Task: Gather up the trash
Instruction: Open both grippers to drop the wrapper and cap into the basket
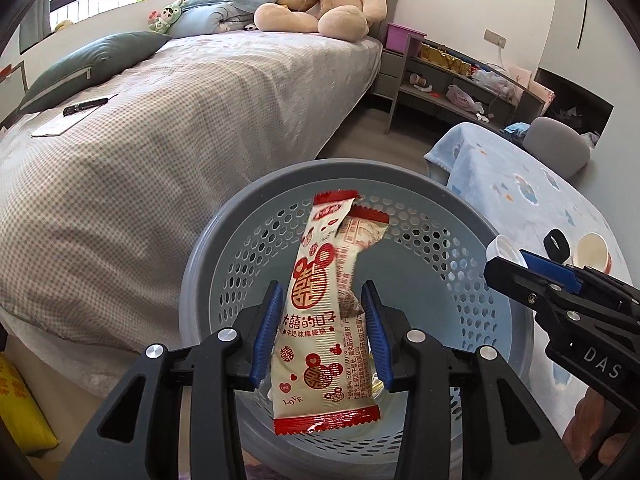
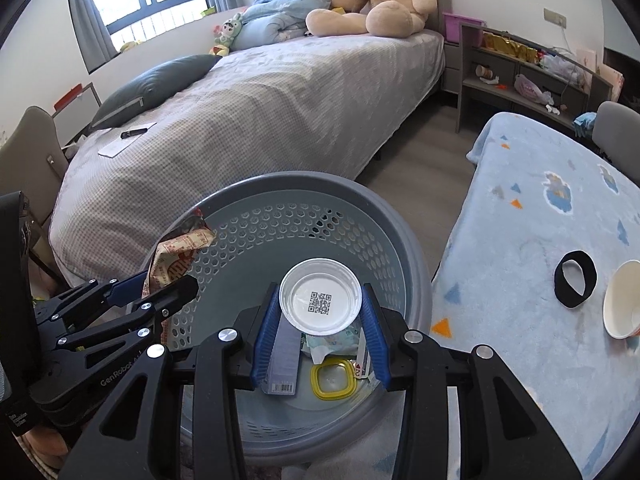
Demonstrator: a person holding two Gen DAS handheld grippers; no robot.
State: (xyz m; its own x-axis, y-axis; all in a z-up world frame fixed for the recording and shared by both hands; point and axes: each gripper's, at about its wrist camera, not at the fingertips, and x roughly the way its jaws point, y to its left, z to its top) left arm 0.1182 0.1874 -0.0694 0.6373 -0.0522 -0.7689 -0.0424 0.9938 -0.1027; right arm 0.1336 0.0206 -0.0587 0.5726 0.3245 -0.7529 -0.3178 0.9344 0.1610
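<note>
**Both loads over the bin, ready to let go**

While I hold both tools above the round grey perforated plastic basket [image 1: 224, 240], each already has its piece of trash over the opening. My left gripper [image 1: 325, 334] is clamped on two red-and-cream foil snack wrappers [image 1: 320, 320], which stand up between the blue pads and hang partly below them. My right gripper [image 2: 320, 330] is closed on a white round plastic cup [image 2: 320, 298], its base with a printed square code facing the camera.

At the bottom of the basket lie a yellow-rimmed clear lid [image 2: 333, 380], a grey flat carton [image 2: 285, 364] and some crumpled paper, so these drops should land on that heap.

To do this well, I judge I should keep each load inside the rim, well clear of the pale blue fleece blanket [image 2: 520, 240], then spread the pads fully. The wrappers are light and may cling to a pad, so a small shake could help. The cup should fall straight. A white paper cup [image 2: 624, 300] and a black band [image 2: 576, 284] sit on the blanket for later.
</note>
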